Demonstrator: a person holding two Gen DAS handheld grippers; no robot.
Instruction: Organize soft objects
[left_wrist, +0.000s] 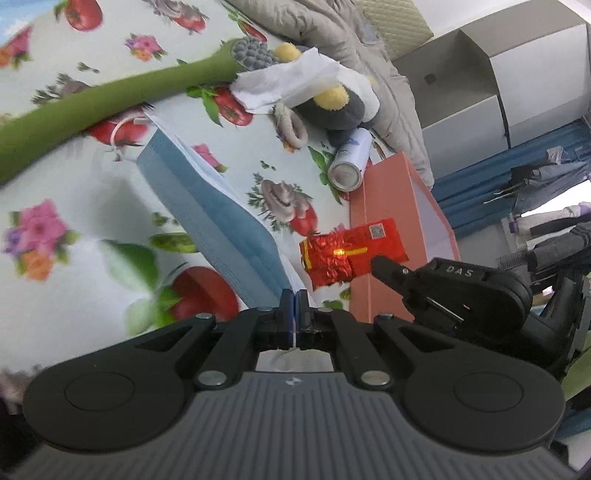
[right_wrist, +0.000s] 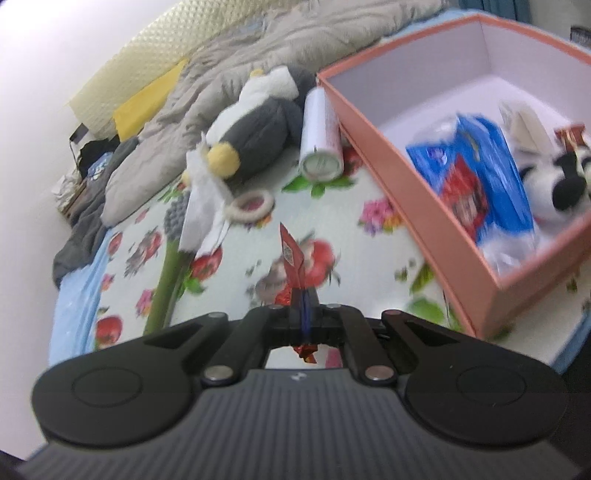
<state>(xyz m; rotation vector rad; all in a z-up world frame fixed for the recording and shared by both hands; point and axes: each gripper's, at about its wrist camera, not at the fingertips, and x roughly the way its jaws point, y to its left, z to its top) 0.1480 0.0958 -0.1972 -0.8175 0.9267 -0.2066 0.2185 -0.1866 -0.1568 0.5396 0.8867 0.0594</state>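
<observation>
My left gripper (left_wrist: 294, 295) is shut on a blue face mask (left_wrist: 207, 206) and holds it lifted over the fruit-print bedsheet (left_wrist: 74, 206). My right gripper (right_wrist: 303, 295) is shut on a red foil packet (right_wrist: 293, 258), also seen in the left wrist view (left_wrist: 347, 251), held up beside the pink box (right_wrist: 388, 147). The box holds a blue pack (right_wrist: 491, 173) and a black-and-white plush (right_wrist: 554, 181). A grey penguin plush (right_wrist: 255, 136), white tissue (right_wrist: 203, 206), a ring (right_wrist: 253, 205) and a long green plush (left_wrist: 92, 107) lie on the bed.
A white can (right_wrist: 319, 136) lies against the box's far corner. A grey quilt (right_wrist: 240, 59) is bunched at the head of the bed. White cabinets (left_wrist: 498, 74) and blue curtains (left_wrist: 498, 177) stand beyond the box.
</observation>
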